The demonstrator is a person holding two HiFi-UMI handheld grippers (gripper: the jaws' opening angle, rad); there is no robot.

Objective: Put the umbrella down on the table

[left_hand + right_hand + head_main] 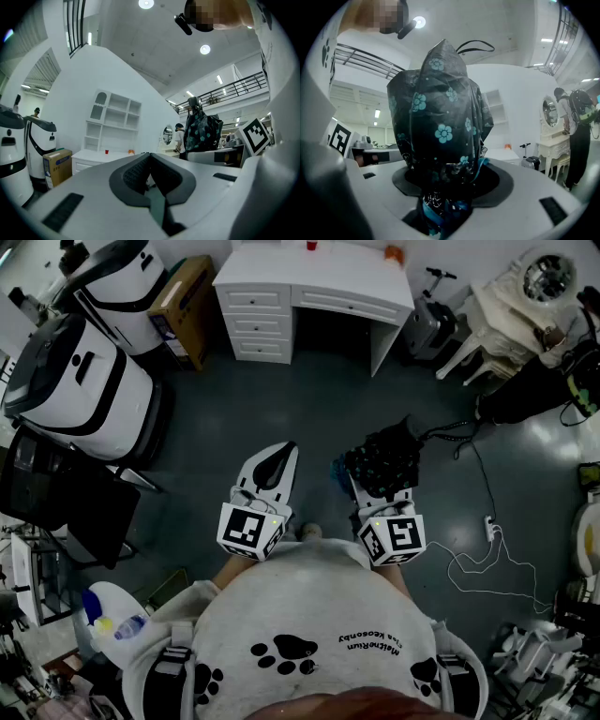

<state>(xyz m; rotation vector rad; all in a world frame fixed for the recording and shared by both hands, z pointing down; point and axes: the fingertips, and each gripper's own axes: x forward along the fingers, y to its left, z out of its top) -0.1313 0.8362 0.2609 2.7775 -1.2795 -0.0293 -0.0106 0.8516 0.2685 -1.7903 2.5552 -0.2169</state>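
Sweatshirt (pixel 309 634): paw prints, fills the lower head view.
Left gripper (pixel 284 456): level, jaws pressed together, nothing between them.
Right gripper (pixel 382 491): level, clamped on the folded umbrella (pixel 440 117).
Umbrella: dark with teal flowers, upright in the jaws, above the grey floor (pixel 309 399).
Table (pixel 319 277): white with drawers, well apart from the umbrella.

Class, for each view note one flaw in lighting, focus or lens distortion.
Head view: dim overall, with glare on the floor at right. Left gripper view: fisheye with black corners; ceiling lights blown out. Right gripper view: the umbrella reads dark against bright walls.
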